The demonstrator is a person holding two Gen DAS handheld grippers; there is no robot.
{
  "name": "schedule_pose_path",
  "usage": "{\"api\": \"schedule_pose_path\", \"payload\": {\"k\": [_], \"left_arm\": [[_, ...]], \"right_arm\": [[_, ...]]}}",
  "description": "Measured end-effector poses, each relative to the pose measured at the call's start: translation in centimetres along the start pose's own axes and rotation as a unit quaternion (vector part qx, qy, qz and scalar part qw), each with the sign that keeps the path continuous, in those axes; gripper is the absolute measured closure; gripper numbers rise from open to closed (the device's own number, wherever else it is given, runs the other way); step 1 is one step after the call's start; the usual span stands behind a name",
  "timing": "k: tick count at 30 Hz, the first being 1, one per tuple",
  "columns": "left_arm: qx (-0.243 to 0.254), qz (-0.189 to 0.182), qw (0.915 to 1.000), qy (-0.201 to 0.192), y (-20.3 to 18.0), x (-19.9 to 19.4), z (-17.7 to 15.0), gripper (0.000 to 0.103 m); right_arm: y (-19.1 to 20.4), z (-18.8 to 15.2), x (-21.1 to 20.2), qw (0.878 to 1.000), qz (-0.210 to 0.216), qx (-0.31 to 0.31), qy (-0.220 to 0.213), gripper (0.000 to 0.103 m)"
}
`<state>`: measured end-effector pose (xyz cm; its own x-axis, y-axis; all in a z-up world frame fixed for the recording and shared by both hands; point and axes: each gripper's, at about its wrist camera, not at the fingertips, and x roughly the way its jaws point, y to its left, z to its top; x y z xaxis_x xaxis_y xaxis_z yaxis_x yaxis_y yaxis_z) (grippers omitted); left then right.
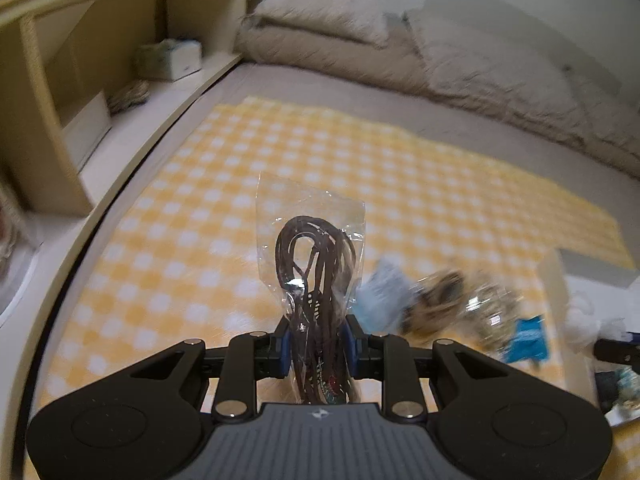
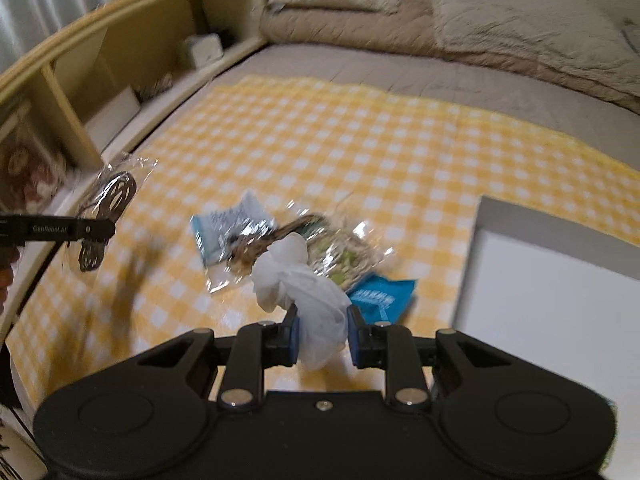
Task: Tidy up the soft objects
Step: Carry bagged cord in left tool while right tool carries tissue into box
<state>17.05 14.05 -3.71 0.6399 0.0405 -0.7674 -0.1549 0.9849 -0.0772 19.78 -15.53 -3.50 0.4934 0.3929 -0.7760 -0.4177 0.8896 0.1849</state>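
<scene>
Two handheld black grippers work above a bed covered by a yellow-and-white checked cloth (image 2: 360, 140), flat and smooth over a grey mattress.

The left gripper (image 1: 316, 344) has its blue-padded fingers (image 1: 282, 350) closed on a clear, crinkly plastic bag of dark brown cord (image 1: 314, 264). The cord is coiled in long loops, and the bag stands upright between the fingers, lifted off the cloth.

The right gripper (image 2: 323, 334) has its fingers (image 2: 294, 338) closed on a soft white bundle (image 2: 304, 292), thin and crumpled like tissue or filmy plastic, held above the cloth.

On the cloth just beyond the bundle lies a loose pile of small packets (image 2: 280, 240): a pale blue pouch (image 2: 228, 228), shiny clear wrappers with brownish and greenish contents, and a bright blue flat sachet (image 2: 380, 294). They overlap and are blurred.

A flat white box lid or tray (image 2: 552, 292) with a grey rim rests on the cloth at the right.

Puffy beige quilted bedding (image 2: 500, 28) is folded along the far edge. A pale wooden headboard shelf (image 1: 80, 80) with open cubbies curves along the left side.
</scene>
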Motion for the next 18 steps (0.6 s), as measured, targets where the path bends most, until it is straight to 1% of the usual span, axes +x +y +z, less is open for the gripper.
{"api": "schedule_pose_path", "payload": {"k": [5, 10, 18], "left_arm": [[0.015, -0.037, 0.9990, -0.020, -3.8, -0.7, 0.9, 0.076], [0.027, -0.070, 0.9967, -0.031, -7.8, -1.0, 1.3, 0.076], [0.047, -0.121, 0.9912, -0.024, -14.3, 0.0, 1.3, 0.076]], "right_arm": [[-2.1, 0.0, -2.1, 0.999, -0.010, 0.024, -0.027, 0.079], [-4.3, -0.4, -3.9, 0.998, -0.027, 0.043, -0.048, 0.079], [-7.9, -1.7, -6.4, 0.993, -0.051, 0.078, -0.069, 0.079]]}}
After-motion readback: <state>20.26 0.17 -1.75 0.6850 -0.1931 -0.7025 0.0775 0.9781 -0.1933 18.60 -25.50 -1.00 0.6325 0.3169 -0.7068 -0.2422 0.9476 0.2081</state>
